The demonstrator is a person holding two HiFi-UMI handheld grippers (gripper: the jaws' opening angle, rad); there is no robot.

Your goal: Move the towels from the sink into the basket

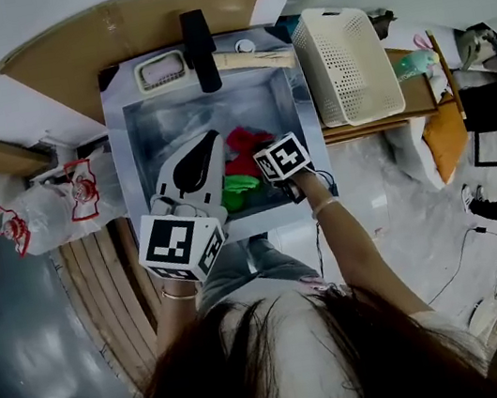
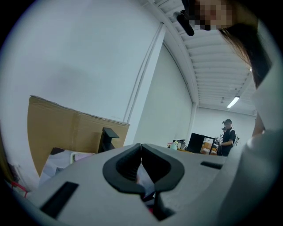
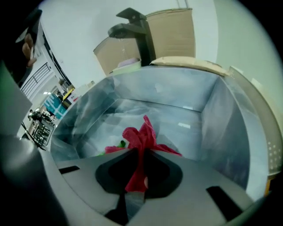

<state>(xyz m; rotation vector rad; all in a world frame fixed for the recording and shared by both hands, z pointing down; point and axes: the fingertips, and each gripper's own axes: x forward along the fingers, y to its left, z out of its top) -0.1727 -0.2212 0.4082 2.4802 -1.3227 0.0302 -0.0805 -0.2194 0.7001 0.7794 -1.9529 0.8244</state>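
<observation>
A red towel (image 1: 243, 142) and a green towel (image 1: 239, 190) lie in the steel sink (image 1: 145, 126). My right gripper (image 3: 140, 152) is down in the sink (image 3: 194, 106), shut on a raised fold of the red towel (image 3: 140, 137). The green towel (image 3: 119, 144) peeks out just left of it. In the head view the right gripper (image 1: 260, 158) sits at the sink's front right. My left gripper (image 1: 210, 141) hovers over the sink's front left, tilted upward. Its jaws (image 2: 141, 150) are shut, tips touching, with nothing in them. The white perforated basket (image 1: 348, 61) stands to the right of the sink.
A black faucet (image 1: 199, 49) rises at the sink's back edge with a soap dish (image 1: 161, 69) beside it. Cardboard (image 1: 106, 37) leans behind. A plastic bag (image 1: 59, 203) lies to the left. A person (image 2: 227, 137) stands far off in the left gripper view.
</observation>
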